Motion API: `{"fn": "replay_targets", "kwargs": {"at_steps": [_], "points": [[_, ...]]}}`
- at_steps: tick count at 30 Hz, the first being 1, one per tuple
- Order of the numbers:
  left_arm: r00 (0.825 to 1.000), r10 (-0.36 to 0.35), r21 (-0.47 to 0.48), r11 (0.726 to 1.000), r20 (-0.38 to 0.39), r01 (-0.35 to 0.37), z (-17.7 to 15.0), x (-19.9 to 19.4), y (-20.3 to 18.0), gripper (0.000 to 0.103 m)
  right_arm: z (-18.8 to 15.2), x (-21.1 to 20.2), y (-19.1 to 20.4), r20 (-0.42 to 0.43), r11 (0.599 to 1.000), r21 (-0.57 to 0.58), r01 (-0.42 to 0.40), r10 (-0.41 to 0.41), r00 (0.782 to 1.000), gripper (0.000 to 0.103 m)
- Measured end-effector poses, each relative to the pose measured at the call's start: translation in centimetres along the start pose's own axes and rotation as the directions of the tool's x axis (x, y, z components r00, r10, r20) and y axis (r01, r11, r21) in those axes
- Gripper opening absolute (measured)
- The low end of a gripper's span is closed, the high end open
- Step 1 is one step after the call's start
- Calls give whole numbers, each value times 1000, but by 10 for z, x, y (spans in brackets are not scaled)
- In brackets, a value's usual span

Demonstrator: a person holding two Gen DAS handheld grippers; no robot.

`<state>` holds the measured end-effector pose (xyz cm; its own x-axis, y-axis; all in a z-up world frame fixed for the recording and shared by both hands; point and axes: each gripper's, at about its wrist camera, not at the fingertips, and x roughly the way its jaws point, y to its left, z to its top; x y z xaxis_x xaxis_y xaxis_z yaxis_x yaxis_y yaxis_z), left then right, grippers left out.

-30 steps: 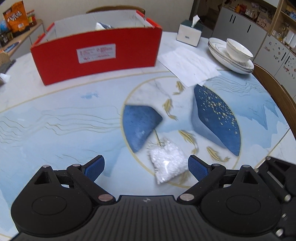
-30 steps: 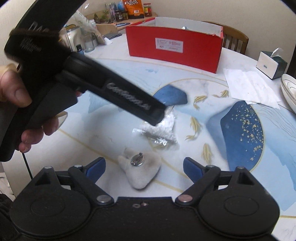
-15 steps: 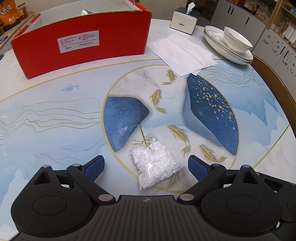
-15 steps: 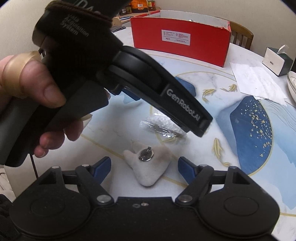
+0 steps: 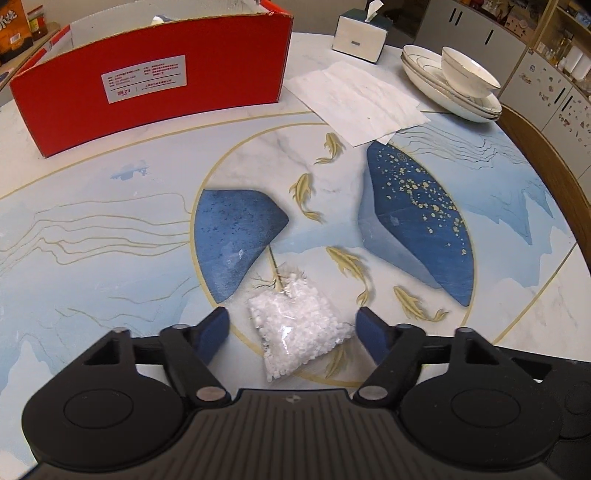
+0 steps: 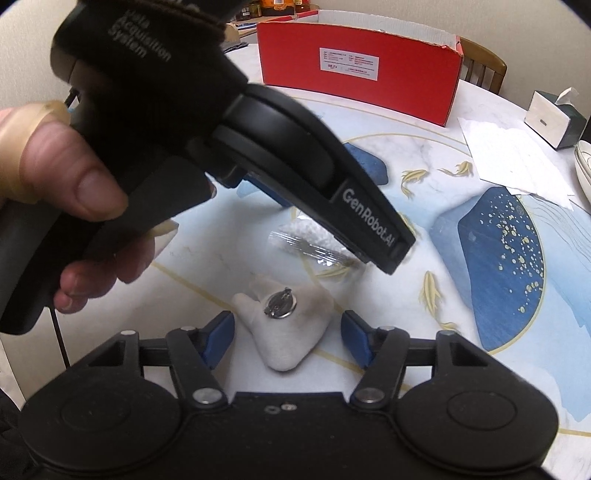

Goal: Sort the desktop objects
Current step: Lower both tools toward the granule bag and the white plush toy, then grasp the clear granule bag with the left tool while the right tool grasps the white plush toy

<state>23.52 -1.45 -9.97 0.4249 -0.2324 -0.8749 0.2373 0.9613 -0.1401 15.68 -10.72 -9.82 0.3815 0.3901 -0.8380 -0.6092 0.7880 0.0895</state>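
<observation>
A clear bag of white pellets (image 5: pixel 297 325) lies on the patterned table between the blue pads of my left gripper (image 5: pixel 293 328). Its jaws are closing and stand a little apart from the bag on both sides. In the right wrist view a white fuzzy plush piece with a round metal pin back (image 6: pixel 286 323) lies between the pads of my right gripper (image 6: pixel 288 338), whose jaws are also closing, with small gaps left. The left gripper's black body and the hand holding it (image 6: pixel 70 192) cross that view above the pellet bag (image 6: pixel 306 240). A red open box (image 5: pixel 155 81) stands at the back.
White paper sheets (image 5: pixel 354 99) lie behind the blue pattern. A tissue box (image 5: pixel 360 35) and stacked plates with a bowl (image 5: pixel 458 85) sit at the back right. A wooden chair (image 6: pixel 480 70) stands behind the red box (image 6: pixel 360 70). The table edge (image 5: pixel 546 155) curves on the right.
Both grippers' jaws have narrowed around their objects. The left gripper came closer over the pellet bag, and its body now fills more of the right wrist view.
</observation>
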Motion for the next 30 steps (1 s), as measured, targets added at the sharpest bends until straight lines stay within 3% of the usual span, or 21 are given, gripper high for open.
{"fn": "replay_targets", "kwargs": {"at_steps": [3, 5, 11, 30], "points": [[1000, -10, -5, 1000, 5, 10, 0, -1, -1, 61, 0, 0, 0, -1, 1000, -11, 4, -4, 1000, 61], [1000, -10, -6, 1000, 6, 10, -1, -2, -1, 60, 0, 0, -1, 1, 1000, -10, 4, -4, 1000, 54], [1000, -21, -18, 1000, 15, 22, -1, -4, 2, 52, -1, -1, -4, 3, 1000, -3, 0, 0, 1000, 51], [998, -23, -63, 998, 55, 26, 4, -29, 27, 49, 17, -13, -29, 23, 999, 22, 35, -36, 999, 50]]}}
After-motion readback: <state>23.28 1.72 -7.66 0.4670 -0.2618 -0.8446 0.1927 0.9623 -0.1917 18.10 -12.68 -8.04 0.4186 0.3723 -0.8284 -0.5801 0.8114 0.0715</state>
